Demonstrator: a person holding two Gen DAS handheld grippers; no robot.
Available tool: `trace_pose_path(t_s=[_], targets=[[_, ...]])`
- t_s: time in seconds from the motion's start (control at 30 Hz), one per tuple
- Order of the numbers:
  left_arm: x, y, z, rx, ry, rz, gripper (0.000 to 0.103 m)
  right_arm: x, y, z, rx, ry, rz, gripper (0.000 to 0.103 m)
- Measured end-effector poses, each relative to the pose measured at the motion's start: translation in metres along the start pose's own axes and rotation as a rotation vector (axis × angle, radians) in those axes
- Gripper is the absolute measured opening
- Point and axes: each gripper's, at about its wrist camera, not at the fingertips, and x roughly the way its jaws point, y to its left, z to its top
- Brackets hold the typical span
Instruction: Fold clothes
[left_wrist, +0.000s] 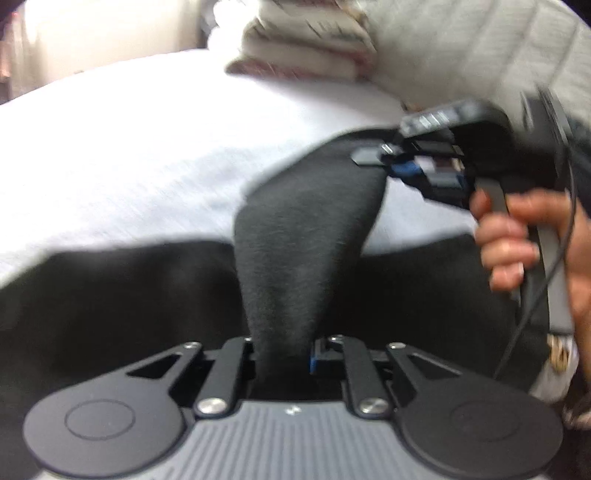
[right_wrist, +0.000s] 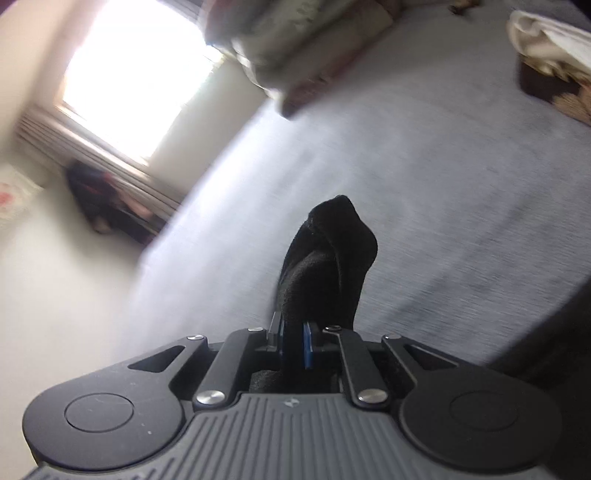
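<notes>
Both of your grippers were clamped on the black garment (left_wrist: 295, 266), stretched over the pale grey bedspread (left_wrist: 129, 147).

In the left wrist view, your left gripper (left_wrist: 282, 354) at bottom centre pinched a band of cloth running up to your right gripper (left_wrist: 369, 157) at upper right, held by your hand (left_wrist: 517, 240). In the right wrist view, narrow fingers gripped a bunched fold (right_wrist: 325, 266) at centre. Folded linens (left_wrist: 306, 40) lay at top, blurred.
</notes>
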Motion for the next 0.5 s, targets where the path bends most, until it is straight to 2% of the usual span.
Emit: trace_pose_path(t_s=[0.17,0.3,0.4,0.5], targets=[[-0.065,0.016,0.025,-0.024,-0.144,0.049,0.012,-0.025,0.032,0.004,-0.030,-0.097,0.225,0.011],[-0.113,0.019,0.034,-0.026,-0.227,0.061,0.012,-0.044,0.051,0.005,-0.049,-0.161,0.378,0.011],[-0.138,0.012,0.035,-0.005,-0.269,0.070,0.012,-0.060,0.063,0.005,-0.060,-0.191,0.456,0.011],[-0.145,0.008,0.034,0.011,-0.261,0.046,0.012,-0.073,0.067,0.008,-0.077,-0.203,0.480,0.011]])
